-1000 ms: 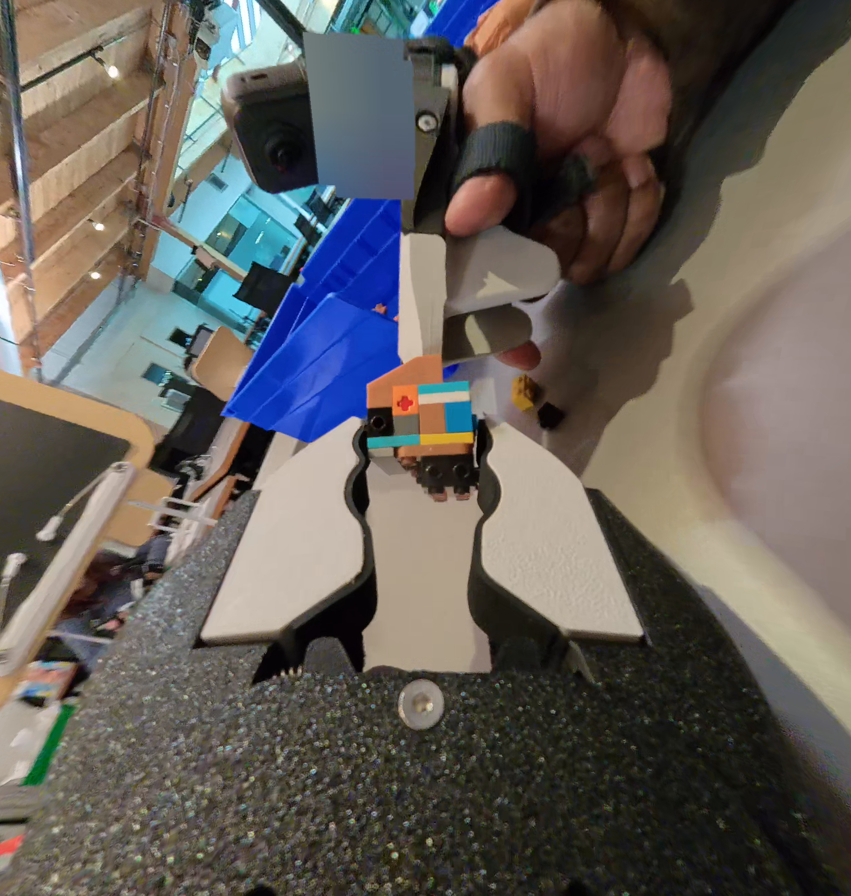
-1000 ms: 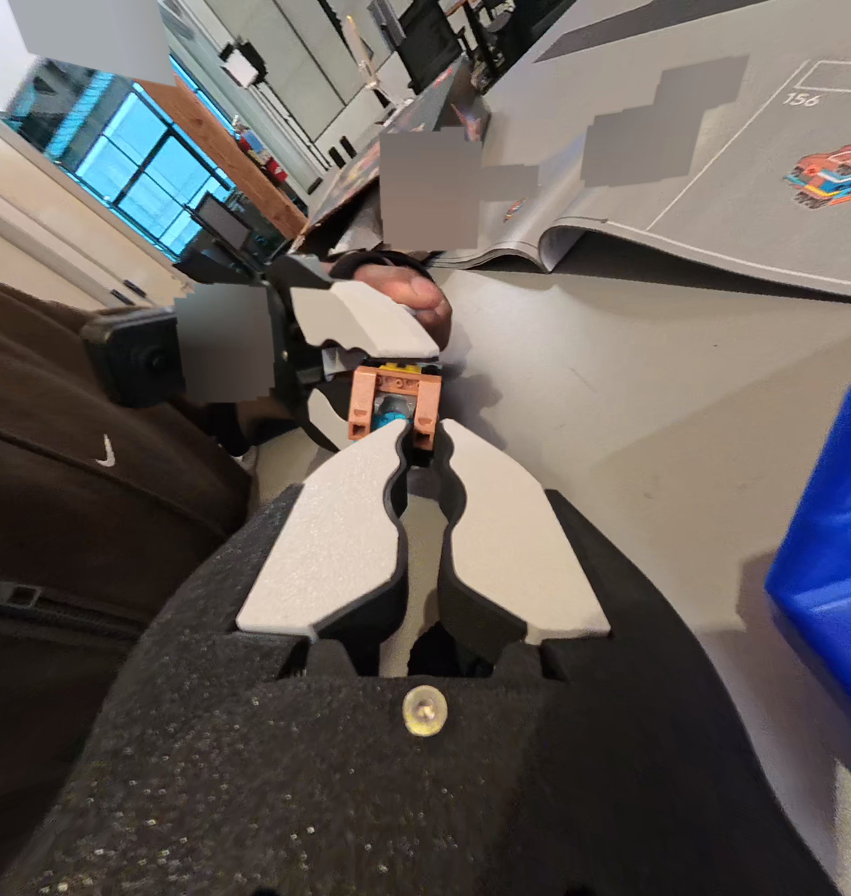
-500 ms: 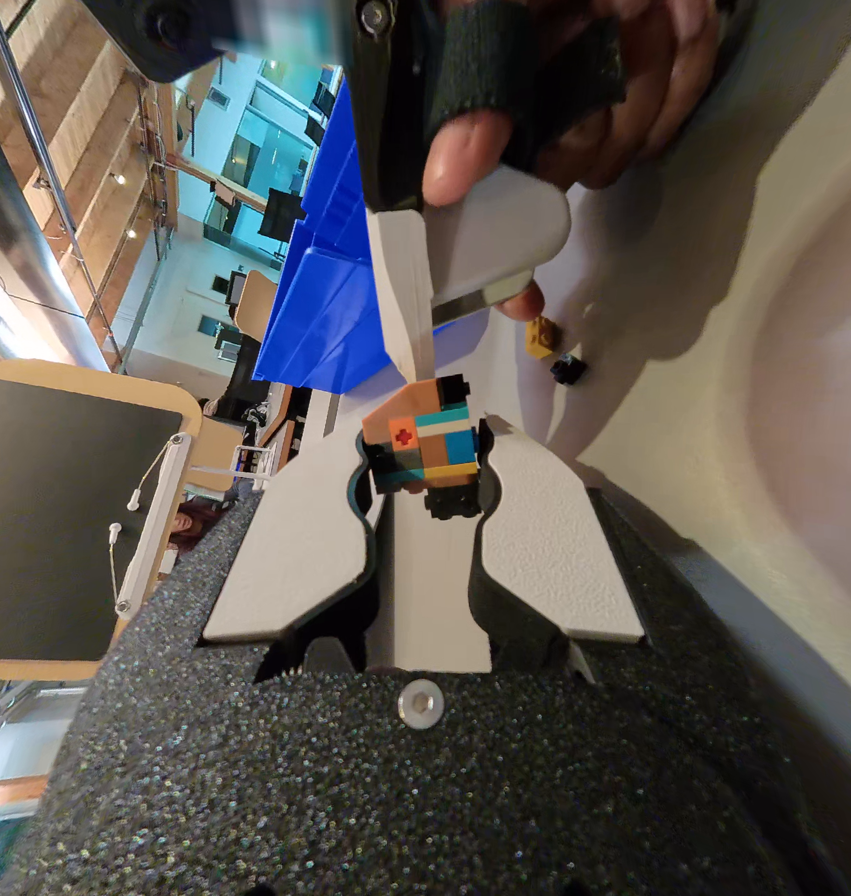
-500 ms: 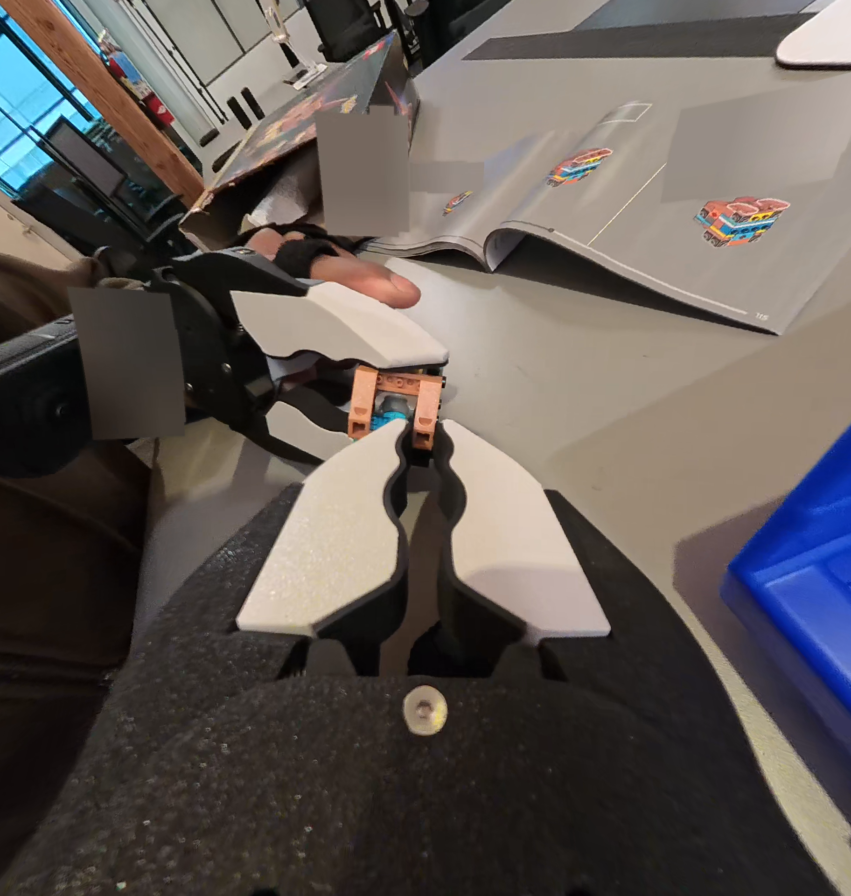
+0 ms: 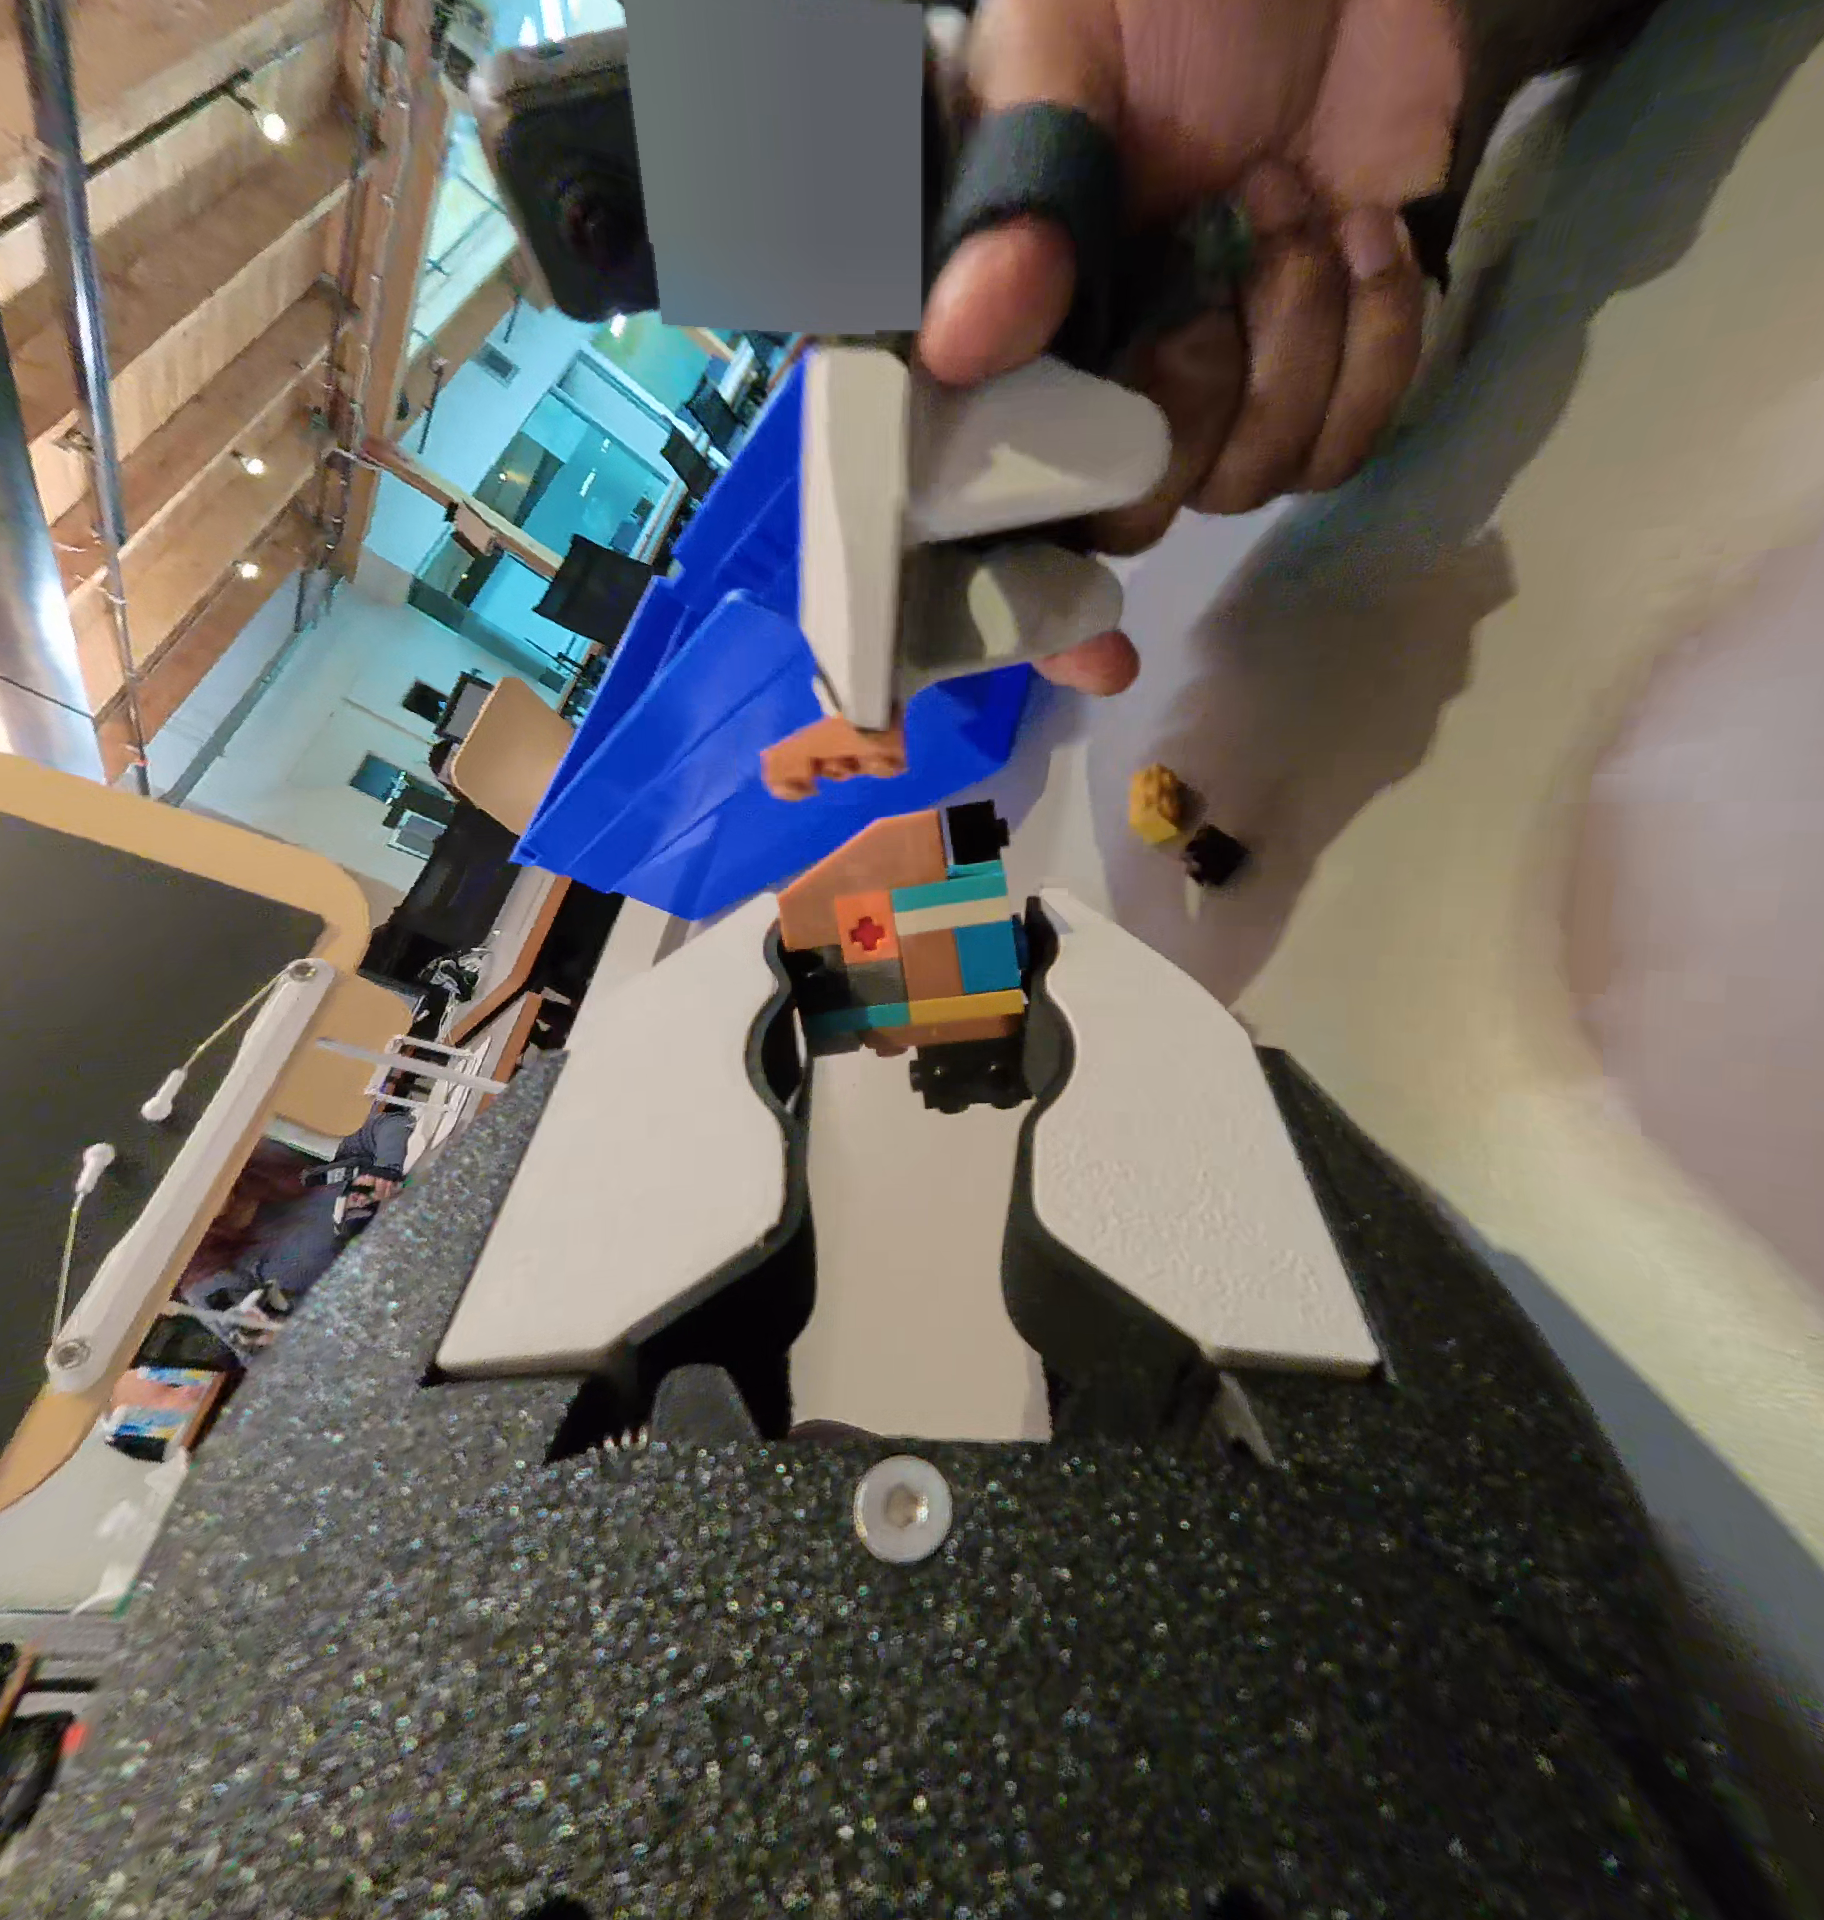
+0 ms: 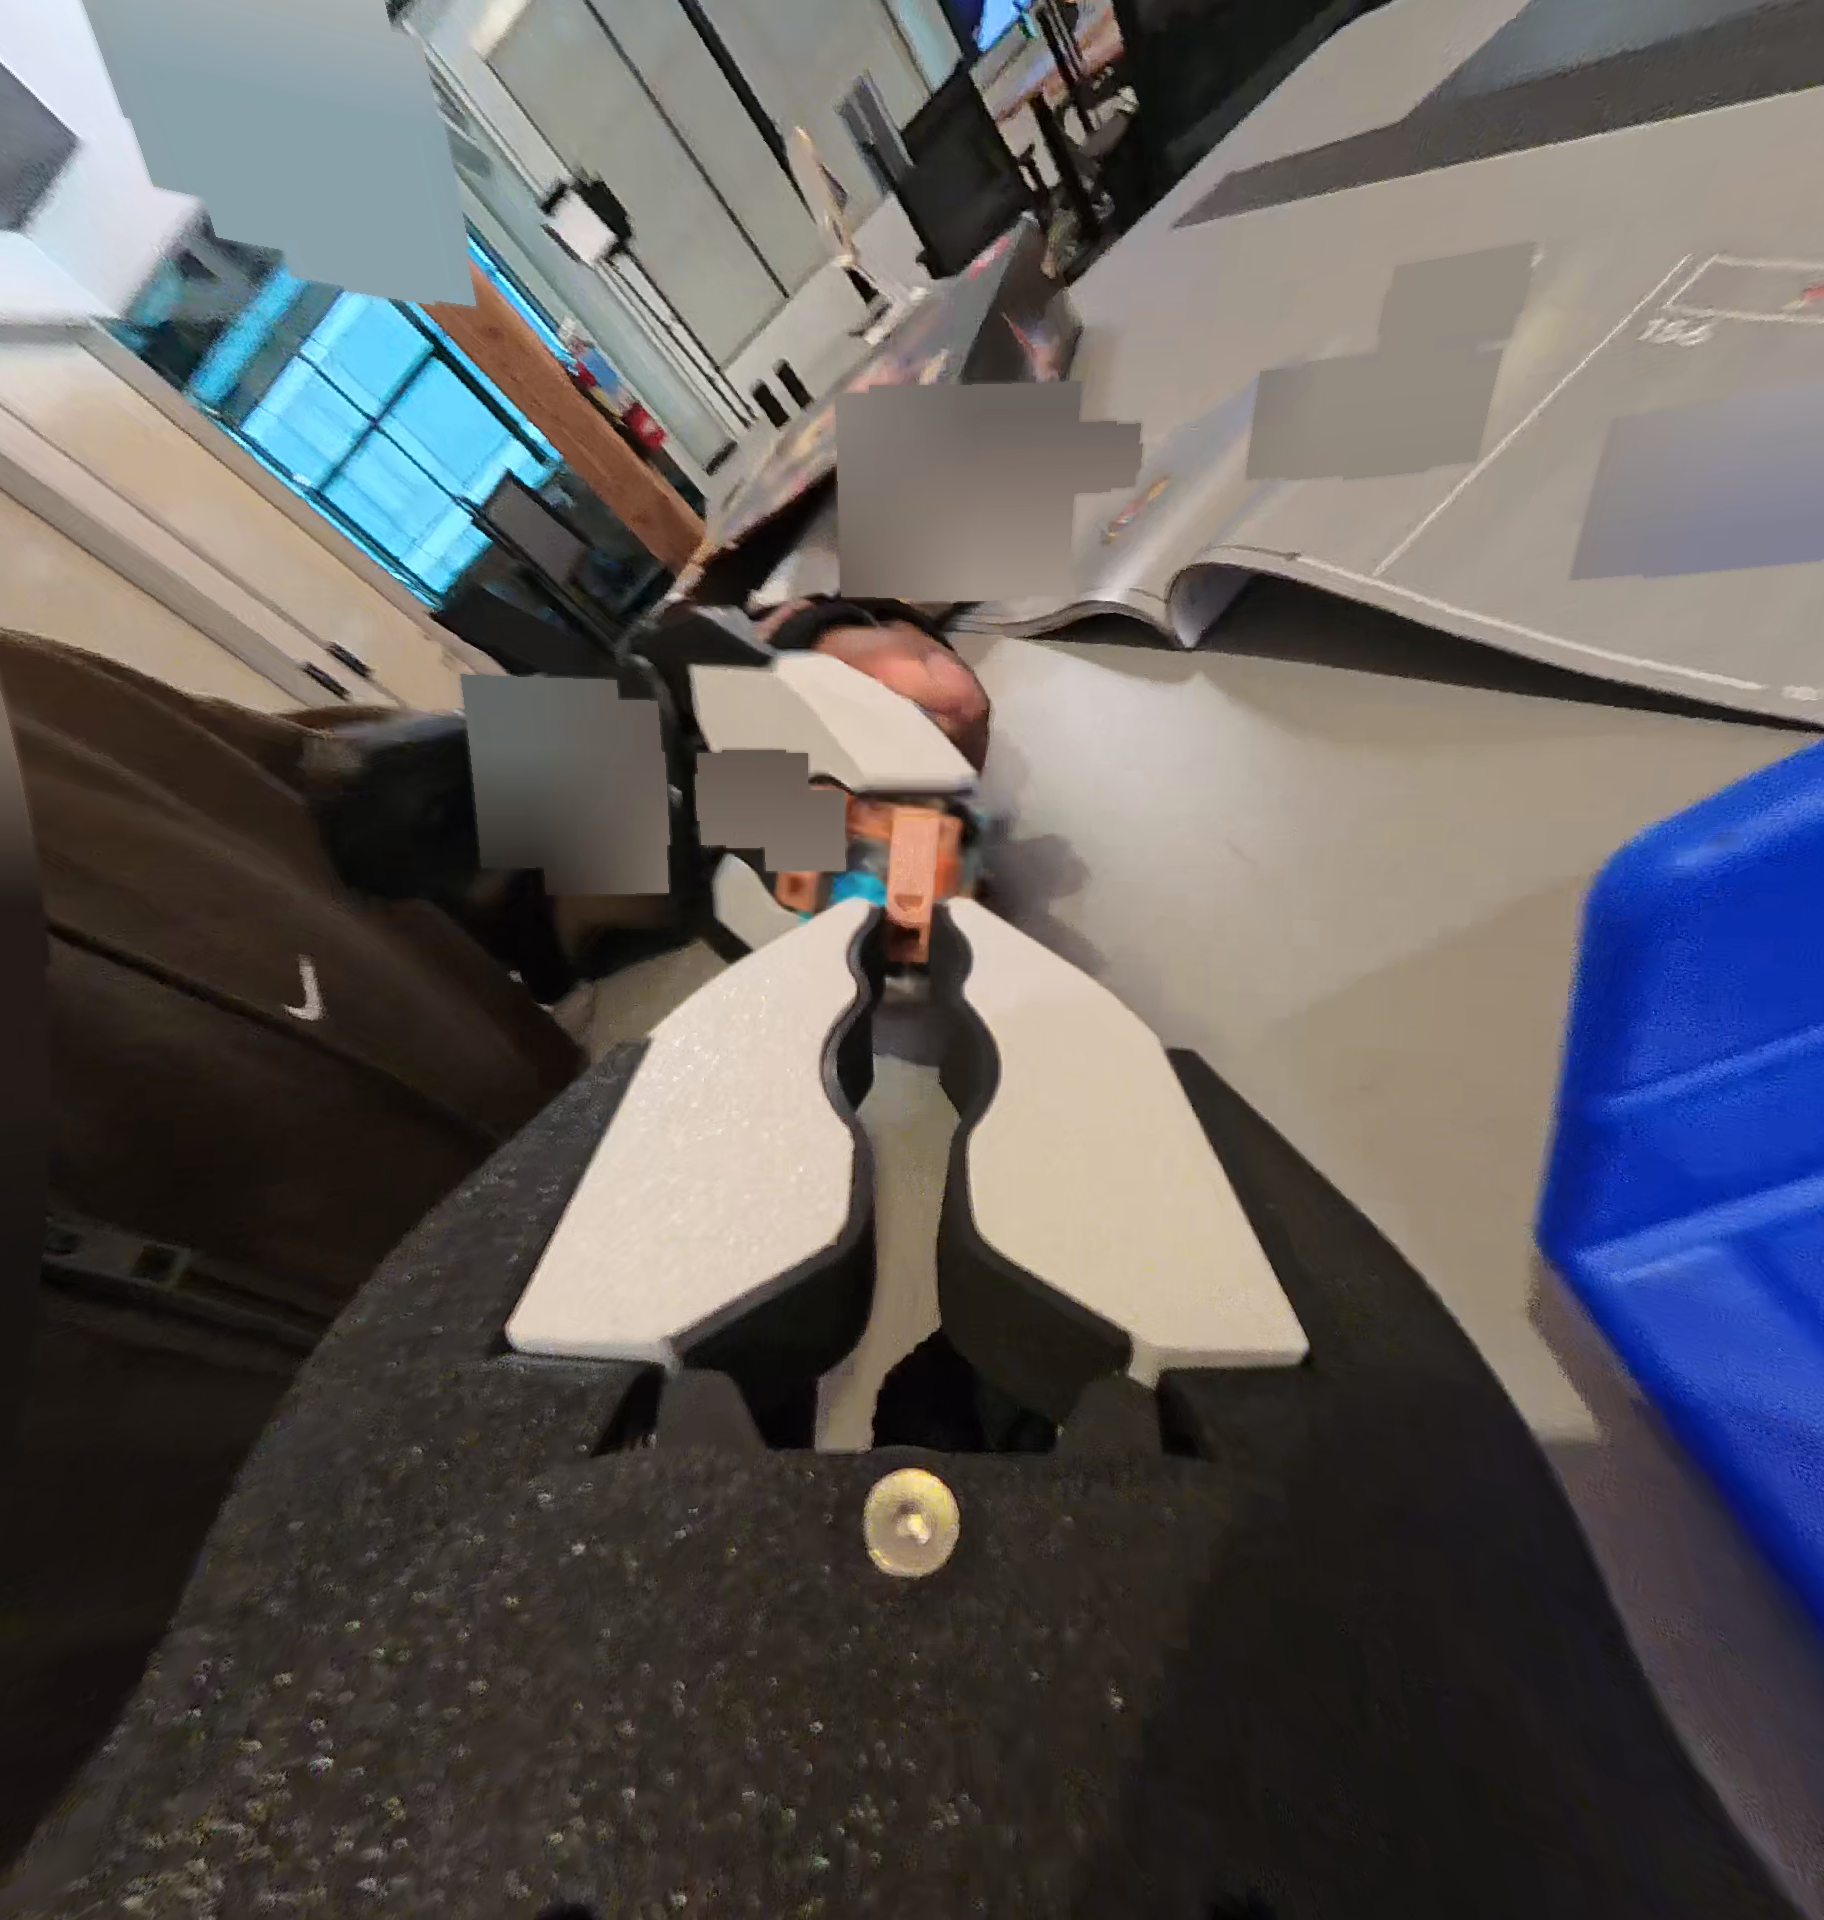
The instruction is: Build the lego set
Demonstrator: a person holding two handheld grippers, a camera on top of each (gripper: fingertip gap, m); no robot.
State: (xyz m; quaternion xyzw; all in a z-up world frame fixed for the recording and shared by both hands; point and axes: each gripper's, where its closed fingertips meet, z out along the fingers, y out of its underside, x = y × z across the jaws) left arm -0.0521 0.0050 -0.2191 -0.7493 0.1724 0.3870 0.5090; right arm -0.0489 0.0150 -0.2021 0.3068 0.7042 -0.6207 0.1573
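Left gripper (image 5: 913, 971) clamps the multicoloured assembly (image 5: 908, 940). Right gripper (image 6: 908, 925) pinches 1 brown piece (image 5: 833, 767), held just clear of it. Step in hand: attachment; next move likely needs stud alignment, then pressing.

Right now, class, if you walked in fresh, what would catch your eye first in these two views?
First, the colourful lego block, brown with teal, orange and yellow, clamped at the tips of the left gripper in mid-frame. Just above it, apart from it, the right gripper pinches a small brown piece. Behind them, bright blue bins stand out on the pale table.
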